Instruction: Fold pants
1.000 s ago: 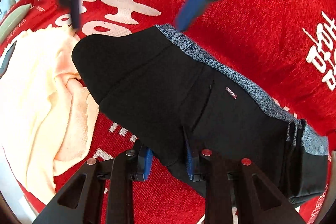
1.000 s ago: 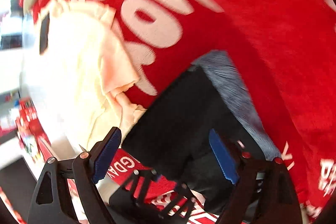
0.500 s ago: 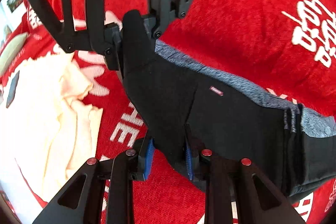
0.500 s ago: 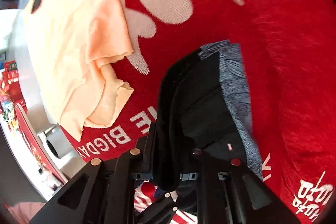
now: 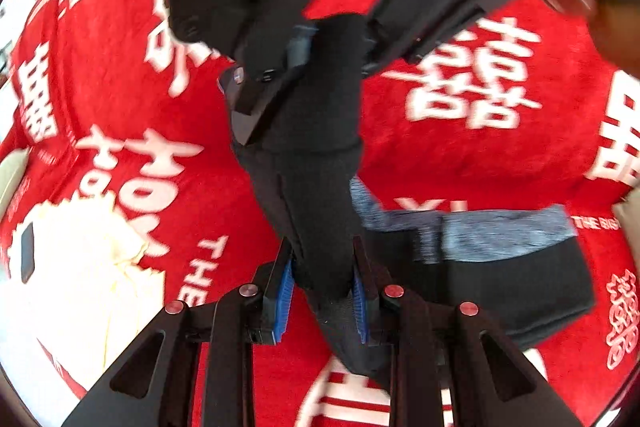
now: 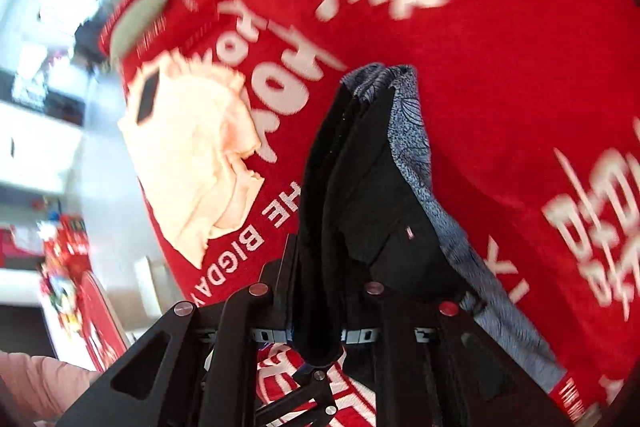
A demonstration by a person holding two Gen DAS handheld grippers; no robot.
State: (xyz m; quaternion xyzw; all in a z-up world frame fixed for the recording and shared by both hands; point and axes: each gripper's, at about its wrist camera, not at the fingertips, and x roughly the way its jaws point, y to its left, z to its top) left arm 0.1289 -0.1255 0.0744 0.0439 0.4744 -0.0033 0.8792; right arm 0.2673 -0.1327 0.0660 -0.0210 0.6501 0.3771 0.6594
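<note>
While both grippers pinch pants (image 5: 316, 187) edge, red cloth (image 5: 500, 163) open rt.

My left gripper (image 5: 322, 297), a black two-finger tool with blue pads (image 5: 282, 301), points steeply down with its jaws clamped on a bunch of the black fabric pants (image 5: 320, 195). My right gripper (image 6: 316, 291), the same black build, also tilts down, its fingers pinched tight on another fold, just ahead of the left.
</note>
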